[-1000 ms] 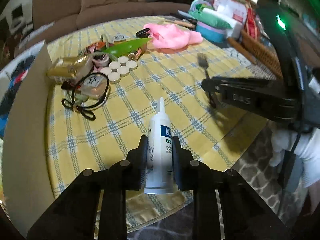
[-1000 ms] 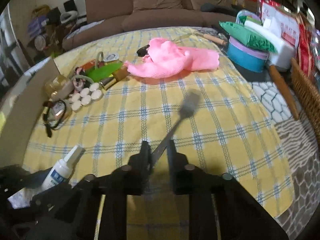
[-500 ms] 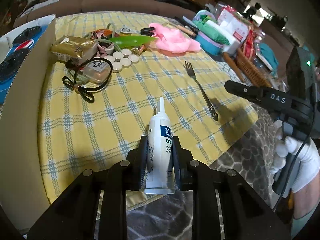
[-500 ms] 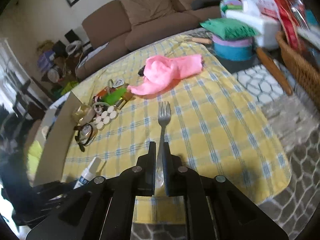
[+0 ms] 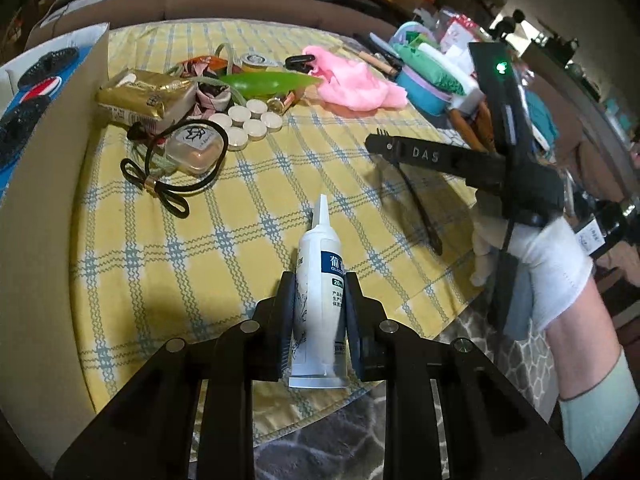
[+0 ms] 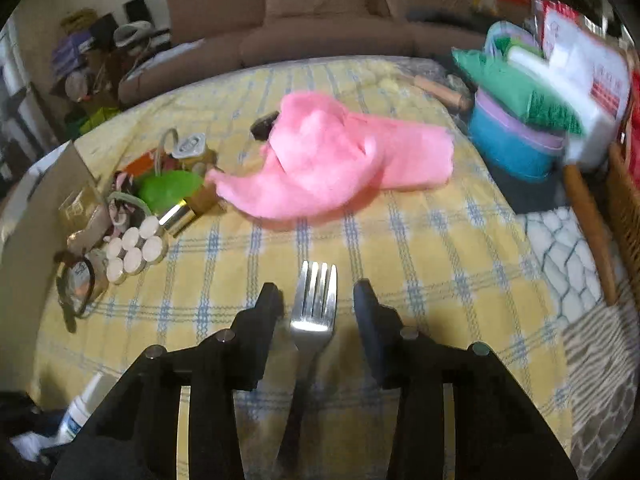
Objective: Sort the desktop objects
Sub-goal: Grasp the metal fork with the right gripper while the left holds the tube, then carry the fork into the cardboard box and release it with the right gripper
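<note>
Fork (image 6: 313, 312) flat on bench (image 6: 420, 280) short of pink cloth (image 6: 332, 168), between parted right fingers (image 6: 266, 312); stiff, thin, slippery, best pinched mid-handle; left fingers (image 5: 286, 312) clamping light tube (image 5: 320, 300).

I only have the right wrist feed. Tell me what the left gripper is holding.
Observer: The left gripper is shut on a white tube, nozzle pointing forward over the tablecloth.
Operator: Identify the blurred thing beside the white candles.
Observer: It's a clear plastic case with a black hair tie looped around it.
Operator: Check the fork behind my fingers.
Observer: The fork lies flat, its handle end near the table edge, and the open right gripper is held above it by a white-gloved hand.
</note>
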A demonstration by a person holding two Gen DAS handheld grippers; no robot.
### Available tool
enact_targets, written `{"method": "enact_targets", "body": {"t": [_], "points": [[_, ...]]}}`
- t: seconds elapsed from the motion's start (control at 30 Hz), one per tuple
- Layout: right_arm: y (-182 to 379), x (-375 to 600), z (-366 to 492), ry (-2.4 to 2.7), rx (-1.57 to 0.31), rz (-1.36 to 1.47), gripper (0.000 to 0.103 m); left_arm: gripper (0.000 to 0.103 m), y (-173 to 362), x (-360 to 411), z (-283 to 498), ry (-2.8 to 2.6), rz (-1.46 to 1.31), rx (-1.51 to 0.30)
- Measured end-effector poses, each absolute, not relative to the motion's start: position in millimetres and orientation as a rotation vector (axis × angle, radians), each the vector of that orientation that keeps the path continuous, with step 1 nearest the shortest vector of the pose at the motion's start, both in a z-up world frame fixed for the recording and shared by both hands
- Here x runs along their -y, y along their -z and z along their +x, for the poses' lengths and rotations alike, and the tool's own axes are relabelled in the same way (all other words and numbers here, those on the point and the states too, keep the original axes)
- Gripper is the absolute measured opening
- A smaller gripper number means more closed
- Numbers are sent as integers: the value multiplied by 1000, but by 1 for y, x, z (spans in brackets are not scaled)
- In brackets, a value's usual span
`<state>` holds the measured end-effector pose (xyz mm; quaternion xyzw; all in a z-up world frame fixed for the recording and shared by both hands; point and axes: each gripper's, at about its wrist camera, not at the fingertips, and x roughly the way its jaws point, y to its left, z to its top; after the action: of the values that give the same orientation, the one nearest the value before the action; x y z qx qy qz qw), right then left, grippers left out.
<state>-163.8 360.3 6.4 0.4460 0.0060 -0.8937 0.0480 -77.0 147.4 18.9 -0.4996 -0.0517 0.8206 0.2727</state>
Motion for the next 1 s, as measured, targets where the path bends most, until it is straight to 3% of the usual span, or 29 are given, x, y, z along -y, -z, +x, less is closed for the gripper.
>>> {"method": "enact_targets", "body": {"t": [0.03,0.33,0.63,0.67,0.7,1.0], "points": [[-8,-362,-163,2731,-23,1348,19,21,-18,-148,-77,-2206,-1345,143],[-57,-375,-131,2729,213,1171,20,21,-35,-141,-71,-2204,-1309,183],[-164,-320,-71,2675,297,774,15,21,-112,-85,-50,-2236,-1167,284],[-171,-312,-66,2658,296,750,14,21,-119,-76,-49,-2246,-1152,290],[-179,-302,-61,2637,289,729,7,21,-127,-66,-47,-2258,-1137,292],[-209,-209,-45,2515,175,766,6,21,-165,62,-37,-2409,-1100,406]]}}
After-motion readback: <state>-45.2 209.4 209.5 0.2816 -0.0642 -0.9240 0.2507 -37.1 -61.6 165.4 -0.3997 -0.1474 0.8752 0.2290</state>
